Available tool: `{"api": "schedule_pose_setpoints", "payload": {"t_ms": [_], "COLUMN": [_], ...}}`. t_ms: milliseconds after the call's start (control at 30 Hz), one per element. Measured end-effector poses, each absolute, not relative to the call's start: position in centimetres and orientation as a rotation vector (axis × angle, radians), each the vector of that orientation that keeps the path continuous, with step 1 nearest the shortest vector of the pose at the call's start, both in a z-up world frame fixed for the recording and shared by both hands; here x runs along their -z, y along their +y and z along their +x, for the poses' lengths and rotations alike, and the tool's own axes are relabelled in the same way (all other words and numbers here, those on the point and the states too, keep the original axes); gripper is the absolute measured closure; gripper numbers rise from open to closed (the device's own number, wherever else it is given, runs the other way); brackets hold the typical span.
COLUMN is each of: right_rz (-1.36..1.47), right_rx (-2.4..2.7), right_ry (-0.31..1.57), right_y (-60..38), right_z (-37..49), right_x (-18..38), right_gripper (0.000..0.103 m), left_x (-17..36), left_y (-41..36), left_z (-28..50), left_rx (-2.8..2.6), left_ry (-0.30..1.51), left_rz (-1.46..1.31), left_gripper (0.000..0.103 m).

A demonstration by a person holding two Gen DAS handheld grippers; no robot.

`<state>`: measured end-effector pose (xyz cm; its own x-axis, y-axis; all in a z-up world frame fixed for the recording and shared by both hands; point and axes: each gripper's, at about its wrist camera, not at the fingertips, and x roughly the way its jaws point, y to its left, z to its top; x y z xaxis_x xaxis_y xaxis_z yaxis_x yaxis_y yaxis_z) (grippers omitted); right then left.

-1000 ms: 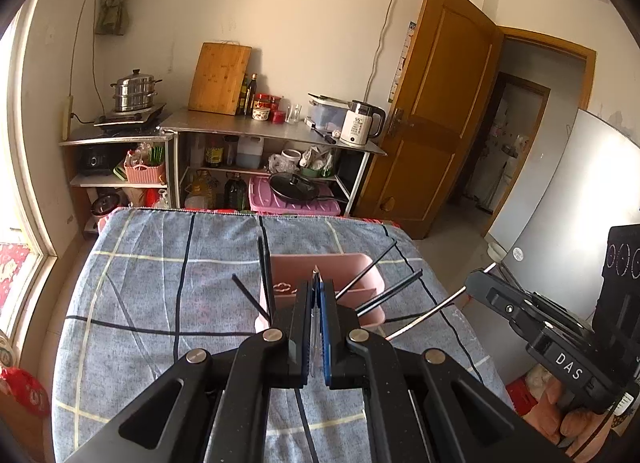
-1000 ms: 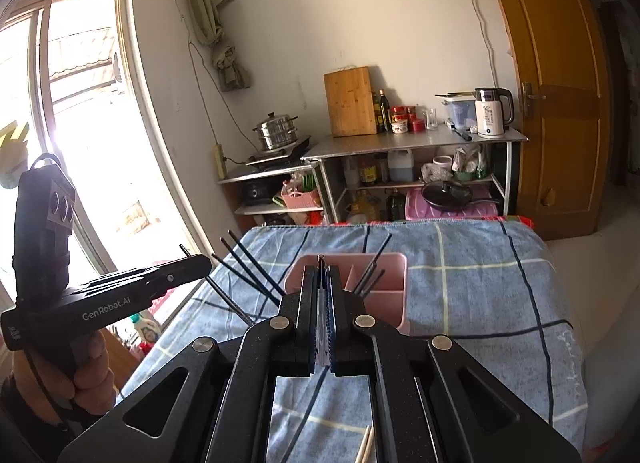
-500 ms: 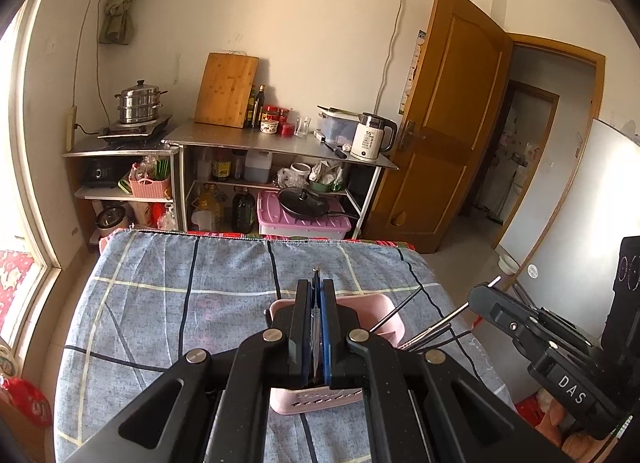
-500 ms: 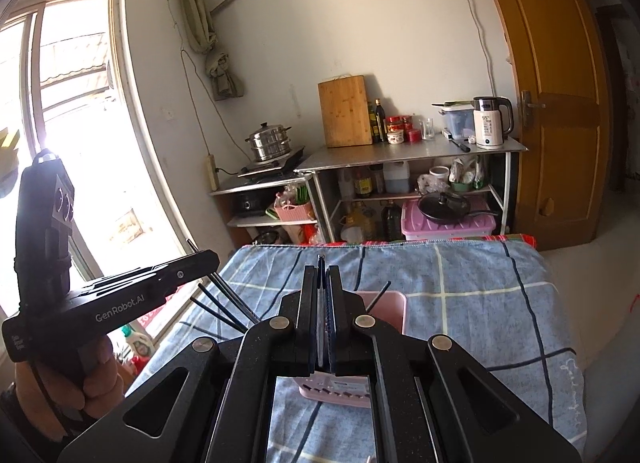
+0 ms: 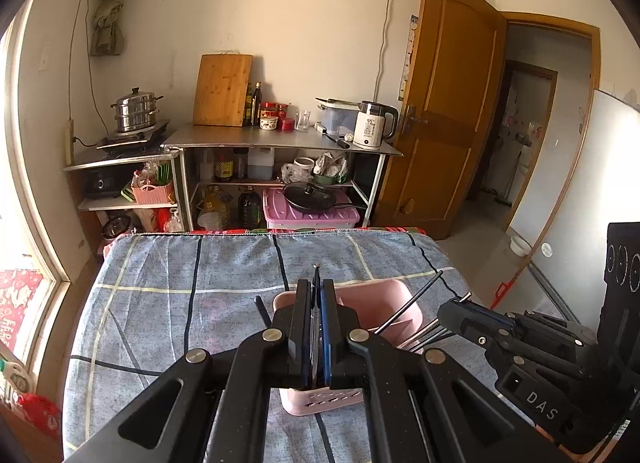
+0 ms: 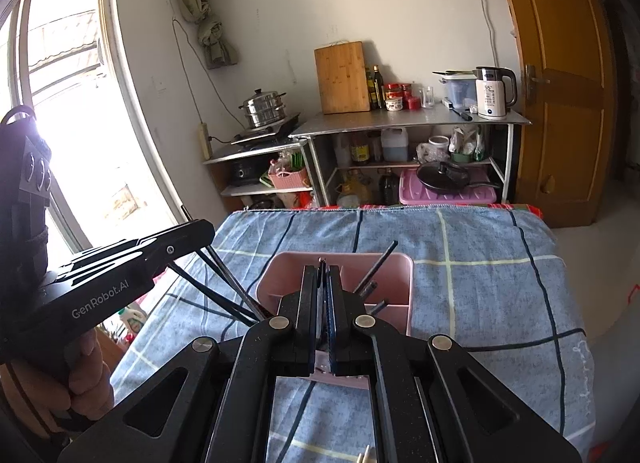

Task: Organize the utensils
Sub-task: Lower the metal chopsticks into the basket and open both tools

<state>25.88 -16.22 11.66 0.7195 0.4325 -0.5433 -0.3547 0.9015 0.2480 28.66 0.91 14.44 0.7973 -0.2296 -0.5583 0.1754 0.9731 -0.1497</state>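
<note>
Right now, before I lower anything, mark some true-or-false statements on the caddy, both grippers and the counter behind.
1. The pink utensil caddy stands on the blue checked cloth. True.
2. The left gripper has its fingers open and empty. False: they are shut on a bundle of black chopsticks.
3. The right gripper holds dark chopsticks beside the caddy. True.
4. The white kettle sits on the lower shelf. False: it stands on top of the steel counter, at its door end, with the wooden cutting board at the other end.
</note>
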Motion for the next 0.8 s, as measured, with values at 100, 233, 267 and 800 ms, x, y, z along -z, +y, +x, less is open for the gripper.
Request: {"api": "schedule_pose_setpoints", "payload": {"t_ms": [100, 233, 267, 800], "right_rz": [0.125, 0.114, 0.112, 0.094], "right_rx": [-0.434, -0.435, -0.437, -0.427], "right_ry": [0.645, 0.656, 0.658, 0.610], "right_y": [-16.2, -16.1, -16.1, -17.6], "right_z": [25.9, 26.0, 26.0, 24.1], "right_x": [-11.3, -11.0, -10.9, -12.0], "right_gripper": [0.099, 0.099, 0.099, 0.090], "left_x": [-14.4, -14.1, -14.0, -13.9], "left_y": [0.7, 0.4, 0.4, 1.4], "left_z": [28.8, 28.9, 28.8, 25.0], "left_rx": [0.193, 0.135, 0.129, 0.119], "left_ry": [0.608, 0.609, 0.607, 0.570], "left_rz": [-0.064, -0.001, 0.010, -0.005], "left_gripper": [0.099, 0.097, 0.096, 0.086]}}
